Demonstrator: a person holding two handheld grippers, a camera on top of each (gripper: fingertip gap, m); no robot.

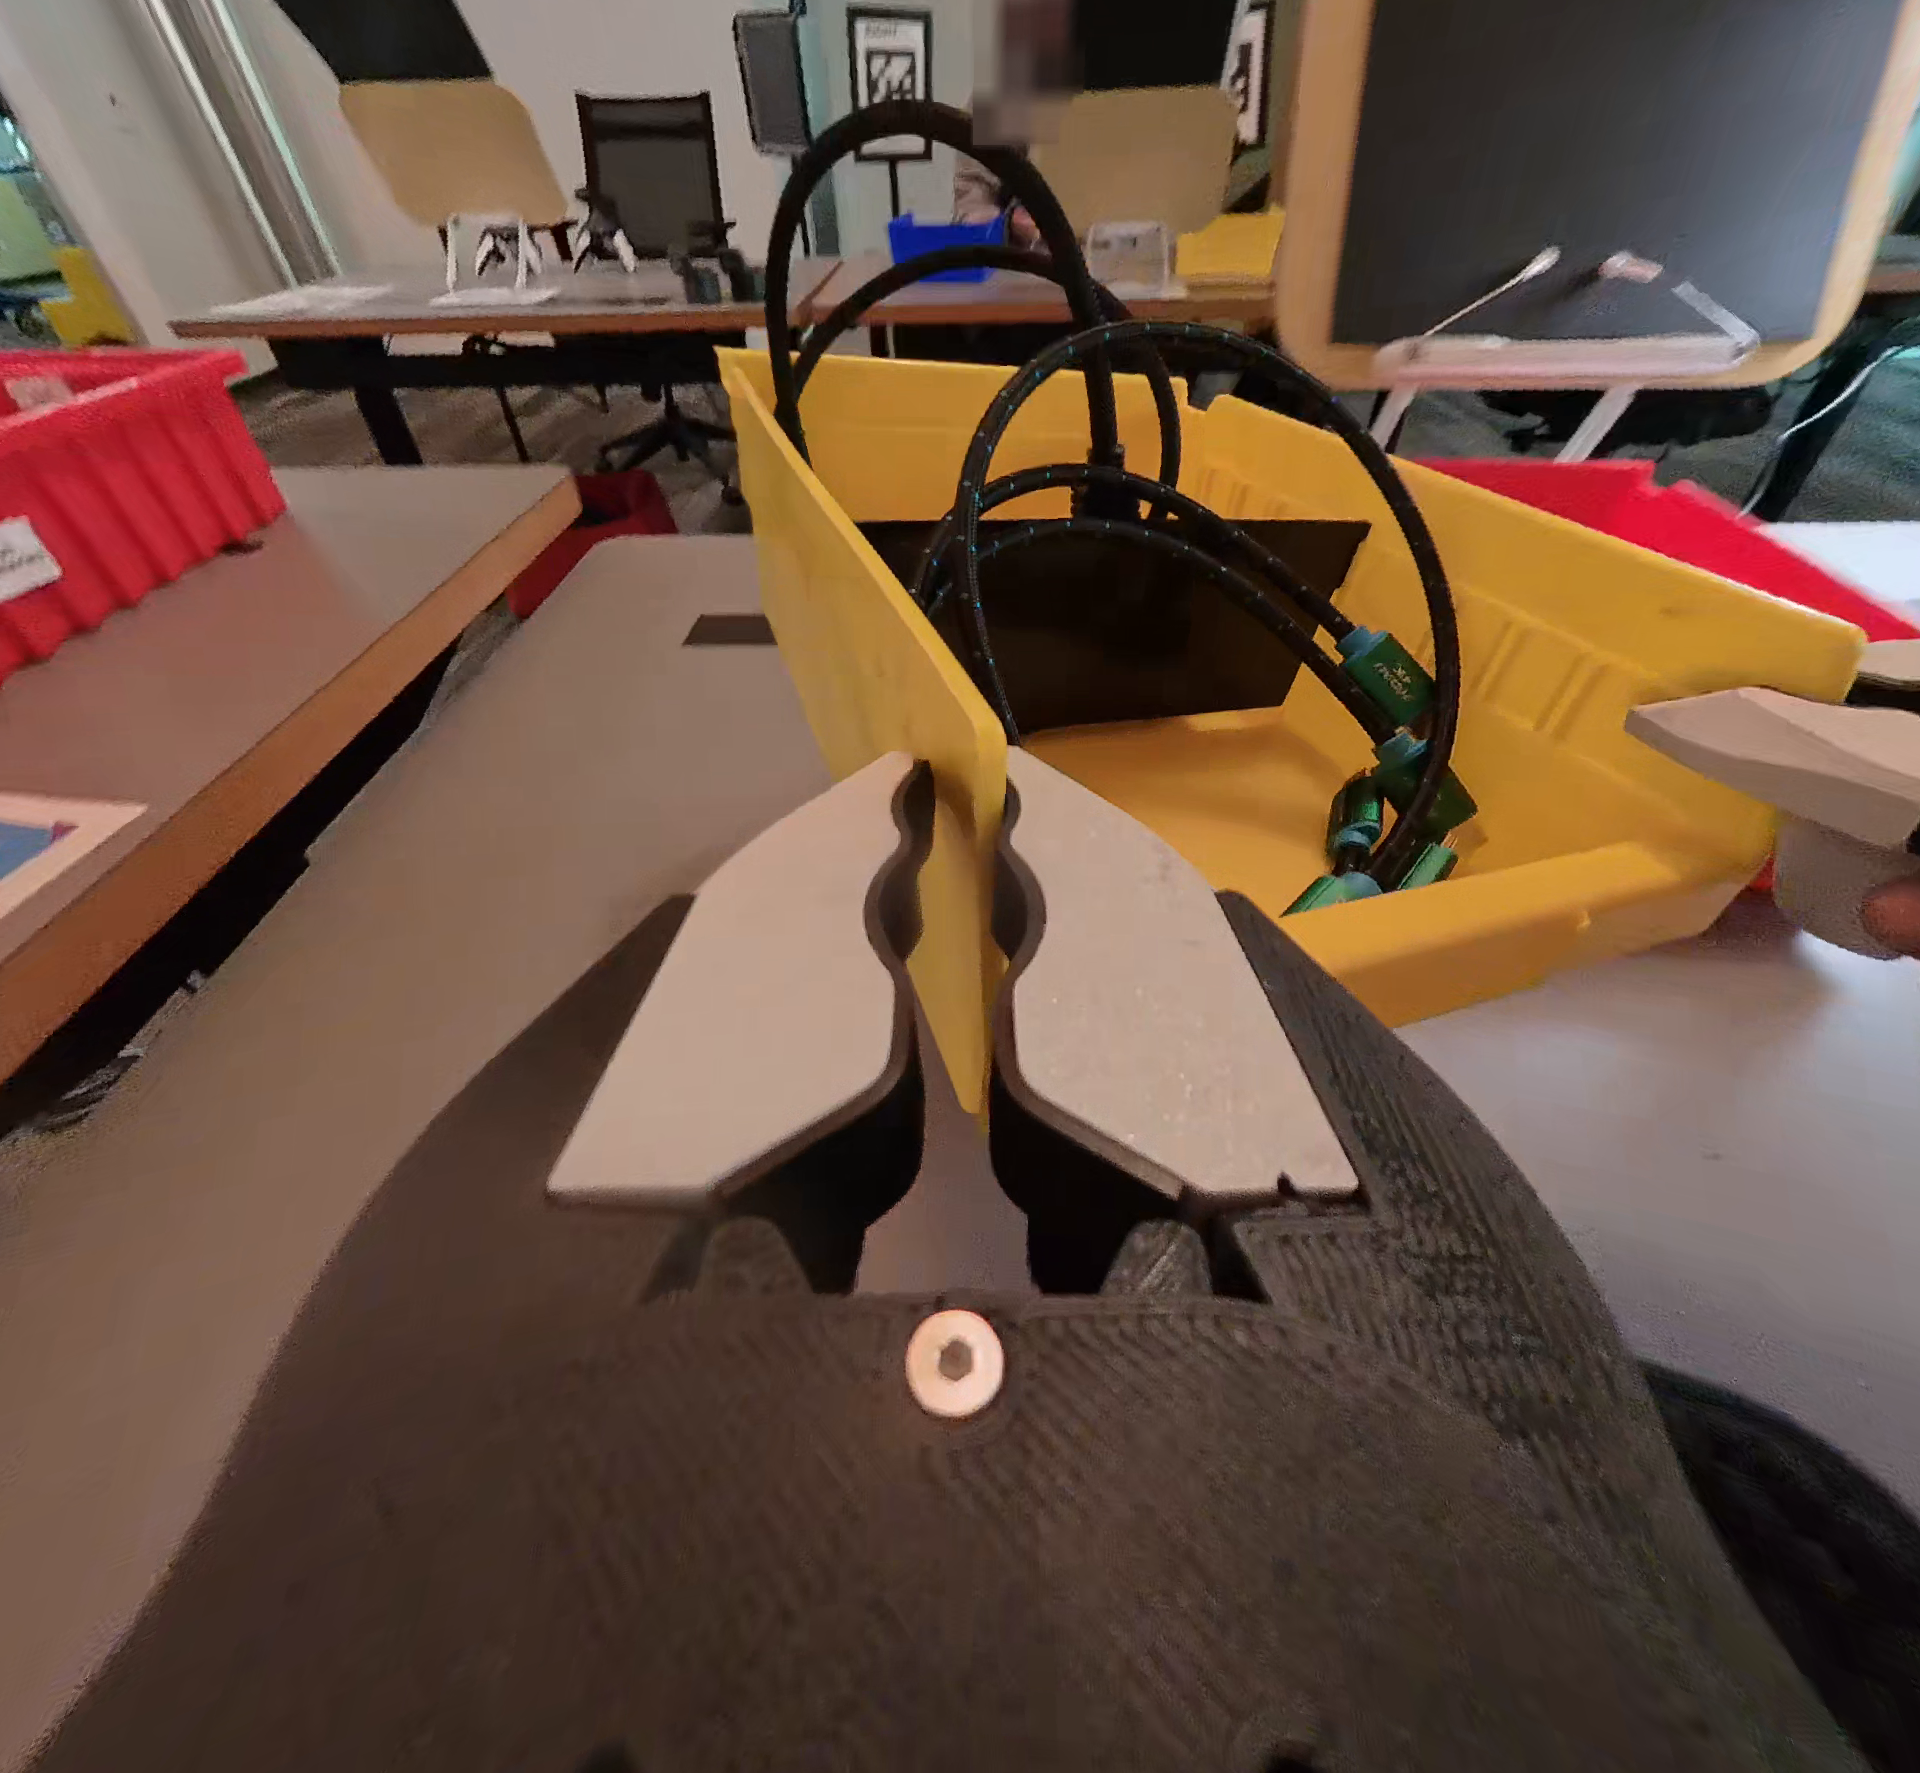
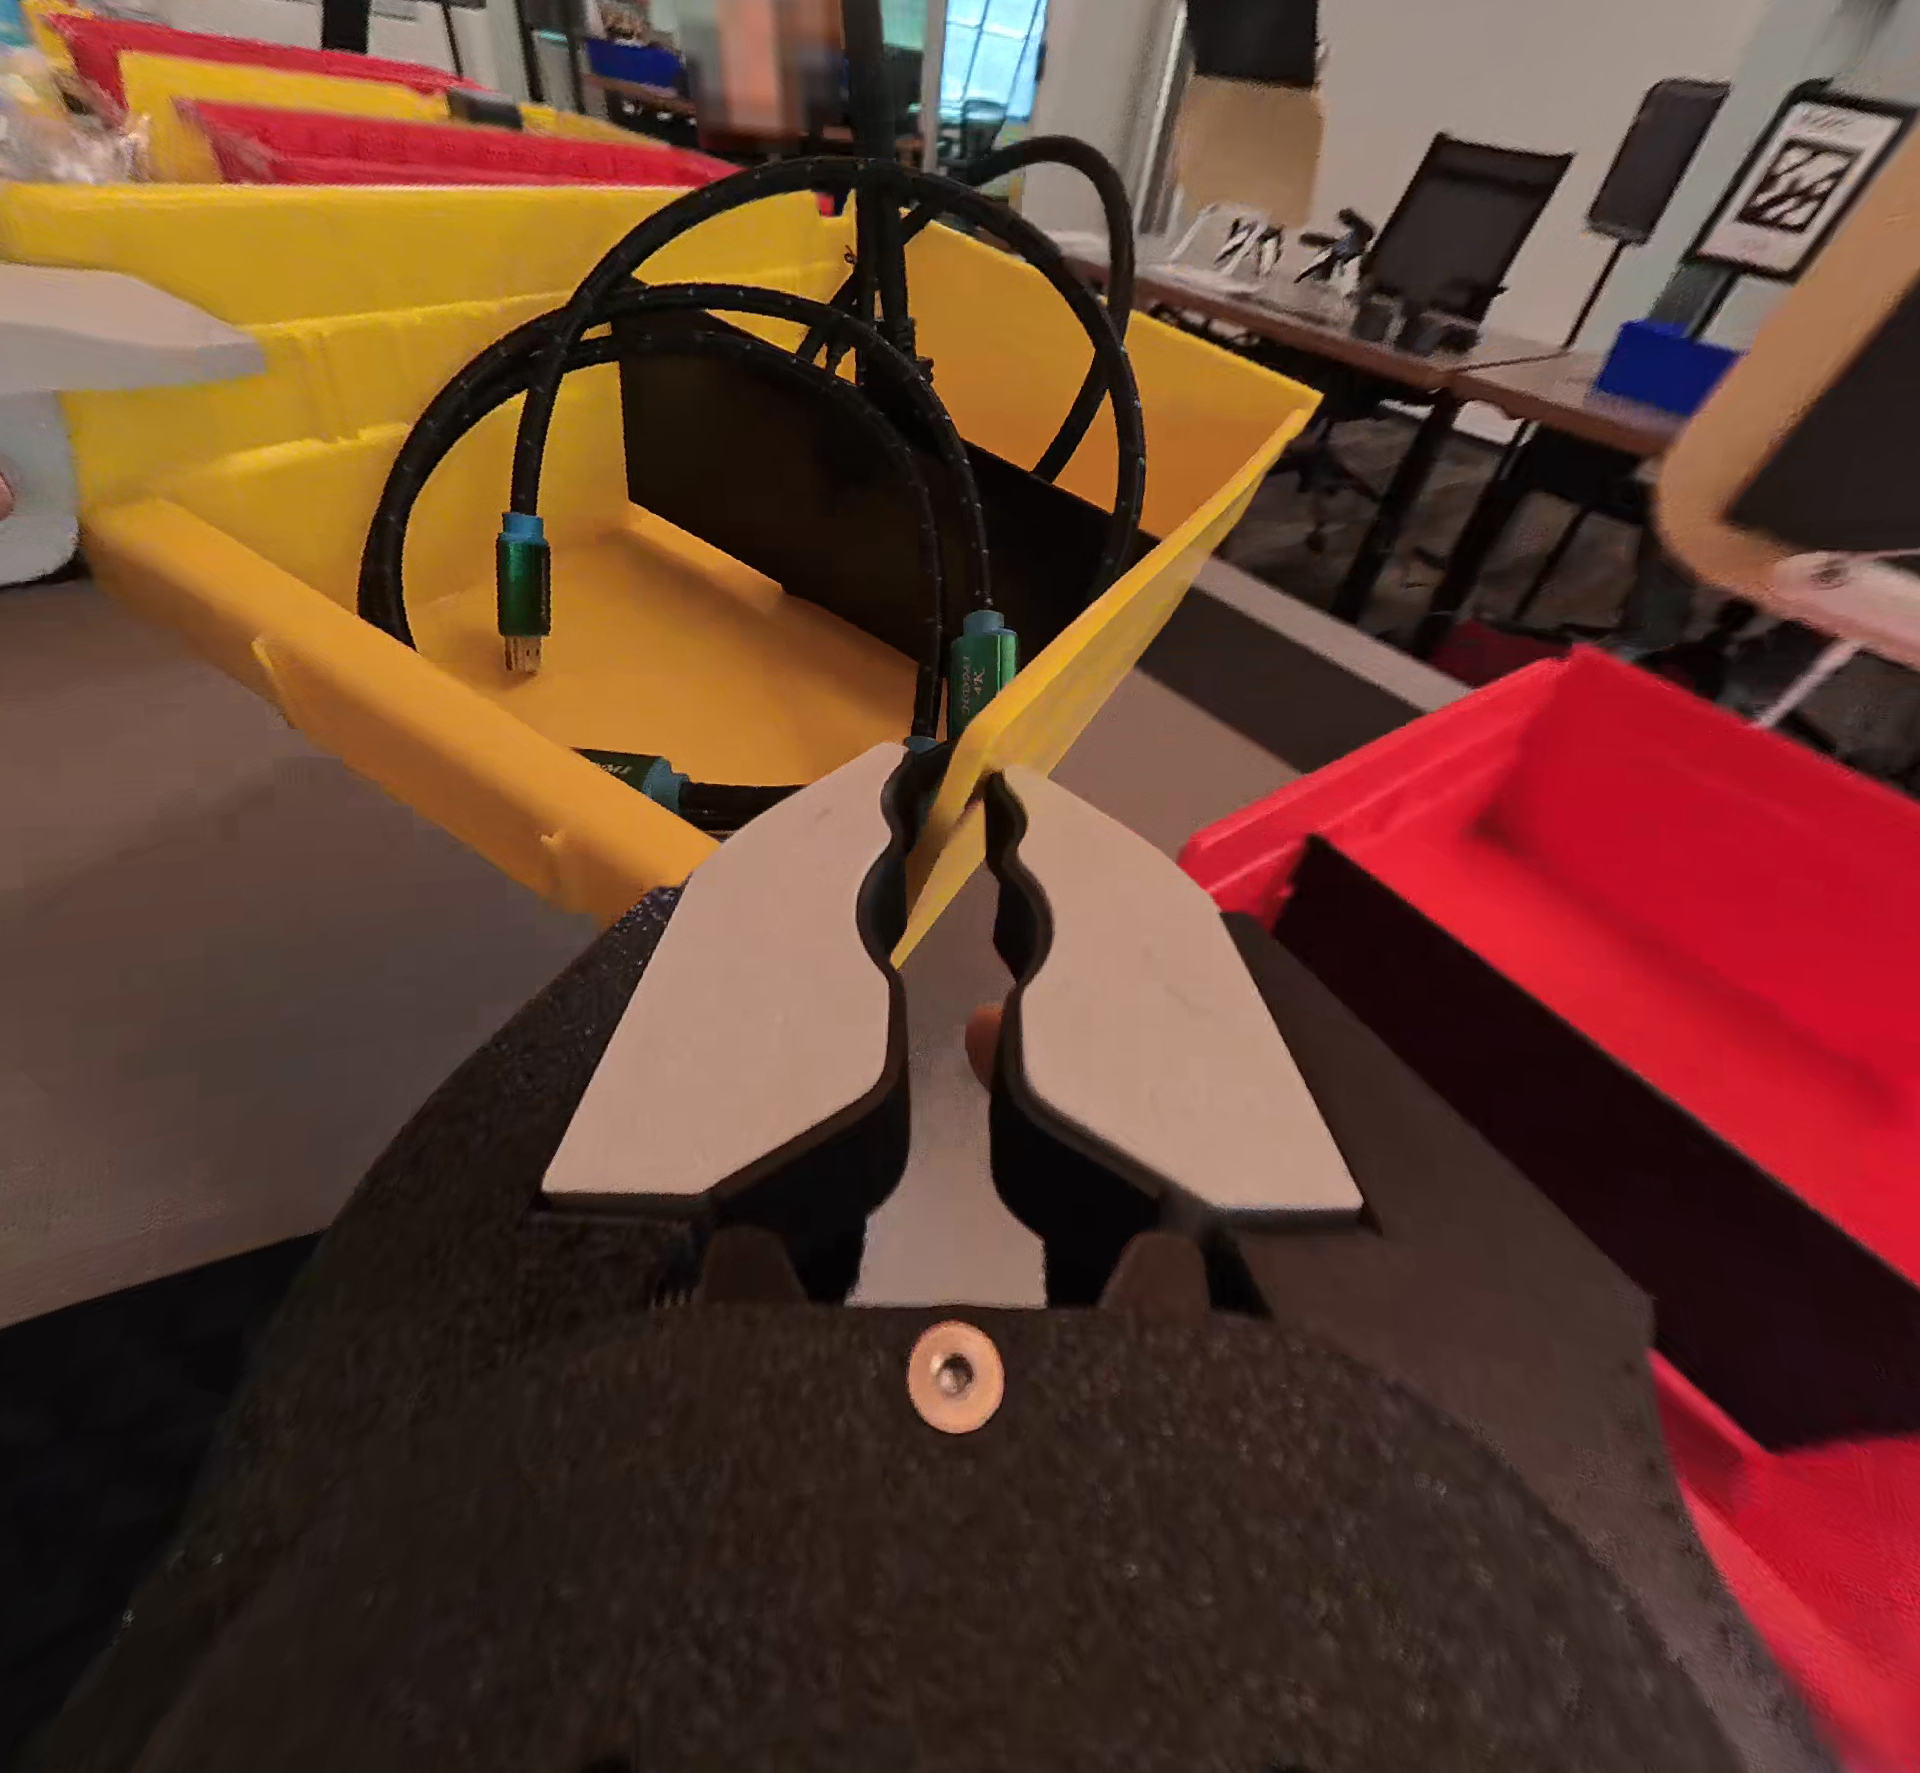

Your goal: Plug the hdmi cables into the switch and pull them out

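A yellow bin (image 1: 1558, 643) stands on the grey table and also shows in the right wrist view (image 2: 312, 341). Inside it a black switch box (image 1: 1122, 622) (image 2: 748, 476) stands upright. Black braided HDMI cables (image 1: 1439, 580) (image 2: 1132, 435) loop up out of it, and their green plugs (image 1: 1382, 674) (image 2: 523, 580) hang loose in the bin. My left gripper (image 1: 961, 778) is shut on the bin's left wall. My right gripper (image 2: 951, 767) is shut on the bin's right wall at its front corner. Each gripper shows at the edge of the other view.
An open red bin (image 2: 1610, 840) with a black divider sits just right of the yellow bin. Another red bin (image 1: 114, 476) sits on the table to the left. More red and yellow bins (image 2: 312, 134) stand behind. A wood-framed black board (image 1: 1610, 113) stands far right. Left tips to right tips: about 20 cm.
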